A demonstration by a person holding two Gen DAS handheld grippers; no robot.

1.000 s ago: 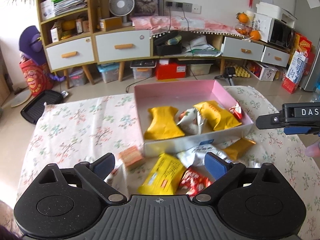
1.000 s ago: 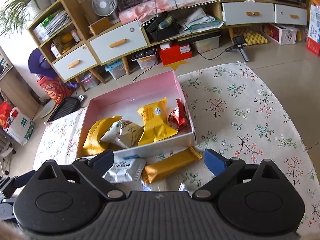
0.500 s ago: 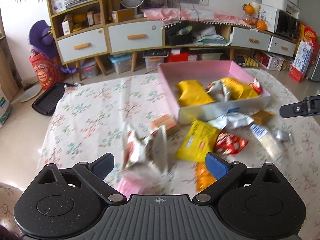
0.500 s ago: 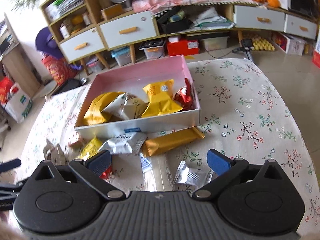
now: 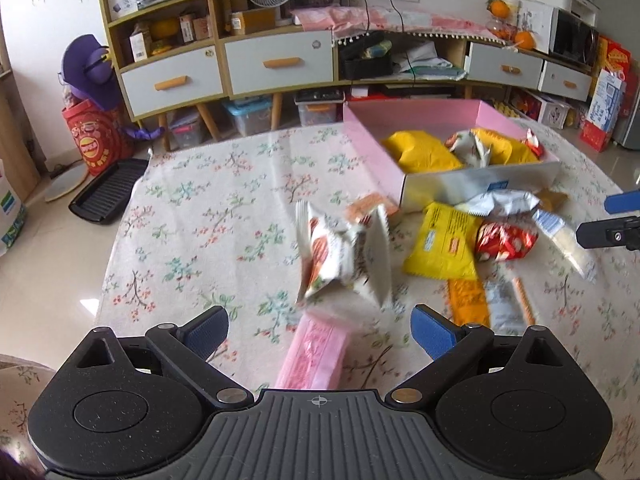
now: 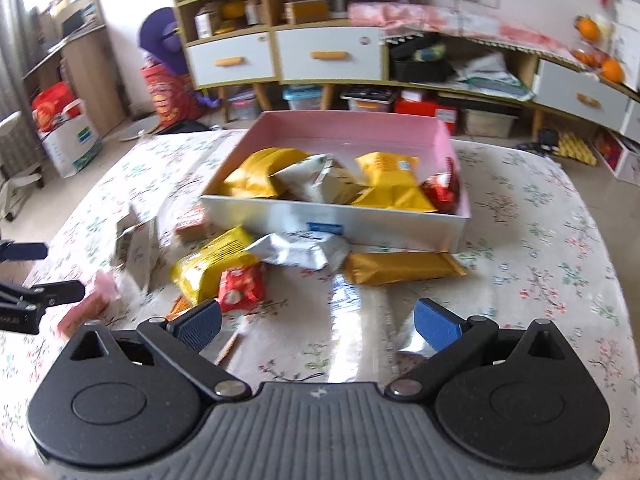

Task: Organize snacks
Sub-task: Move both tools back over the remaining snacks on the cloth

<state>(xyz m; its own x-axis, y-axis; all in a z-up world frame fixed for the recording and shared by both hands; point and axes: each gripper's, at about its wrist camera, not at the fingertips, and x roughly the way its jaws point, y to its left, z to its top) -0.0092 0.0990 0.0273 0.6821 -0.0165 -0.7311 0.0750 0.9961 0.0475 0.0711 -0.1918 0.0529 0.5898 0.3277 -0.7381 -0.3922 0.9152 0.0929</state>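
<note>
1. a pink box [image 6: 352, 128] is set on the flower-patterned surface [image 5: 208, 216] as the collecting place; several packets, yellow, white and red, are already laid inside it.
2. the loose snacks are left just in front of the box's near wall, probably so that each can be reached from the near side: a yellow packet [image 5: 444, 244], a red packet [image 5: 505, 241], a silver packet [image 6: 298, 250] and a gold bar [image 6: 400, 268].
3. a white packet [image 5: 346, 254] is seen blurred, seemingly tilted on edge, and a pink packet [image 5: 316, 354] lies nearest the left hand-held gripper [image 5: 320, 330].
4. the left hand-held gripper is held wide apart; nothing is clasped, though the pink packet lies between its fingers.
5. the right hand-held gripper [image 6: 318, 322] is spread to its widest and is kept empty above a clear wrapper [image 6: 356, 312].
</note>
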